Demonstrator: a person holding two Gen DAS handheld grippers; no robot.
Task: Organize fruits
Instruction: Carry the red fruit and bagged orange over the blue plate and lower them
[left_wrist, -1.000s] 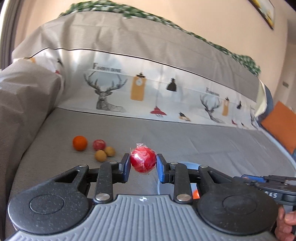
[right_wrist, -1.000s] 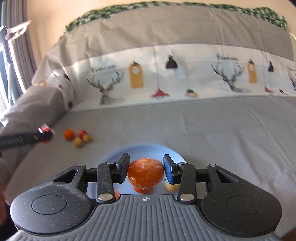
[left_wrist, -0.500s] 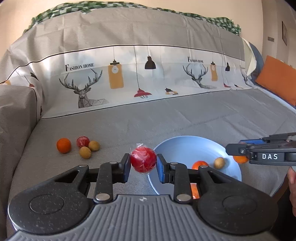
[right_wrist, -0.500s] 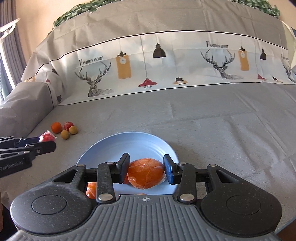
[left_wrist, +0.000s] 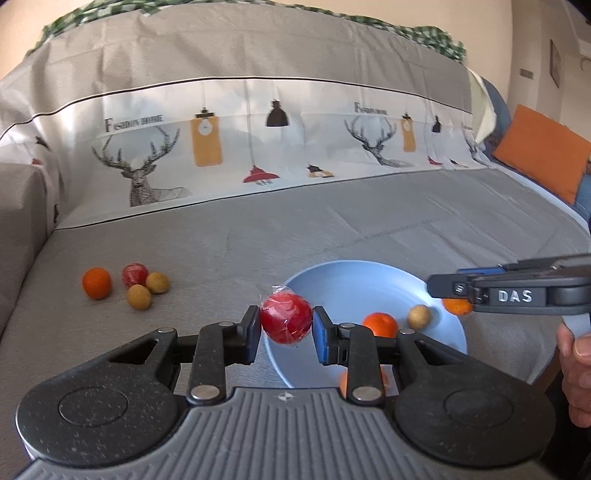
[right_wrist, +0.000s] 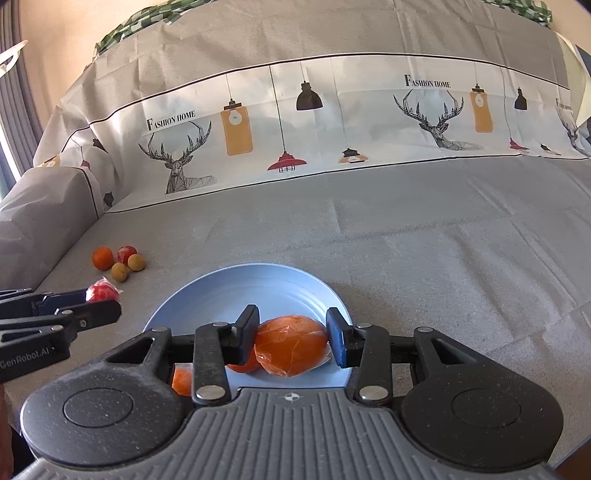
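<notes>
My left gripper is shut on a plastic-wrapped red fruit, held just over the left rim of the blue plate. Inside the plate lie an orange and a small brown fruit. My right gripper is shut on a wrapped orange fruit, low above the plate where more oranges lie. In the left wrist view the right gripper reaches in from the right. The left gripper shows at the left edge of the right wrist view.
A loose group lies on the grey sofa seat, left of the plate: an orange, a red fruit and two brown fruits. A padded armrest is at the left, the printed backrest behind, an orange cushion far right.
The left gripper swung right with the red fruit and rolled level, from the loose fruits to the plate's left rim. The right gripper sank slightly over the plate with the orange fruit.
</notes>
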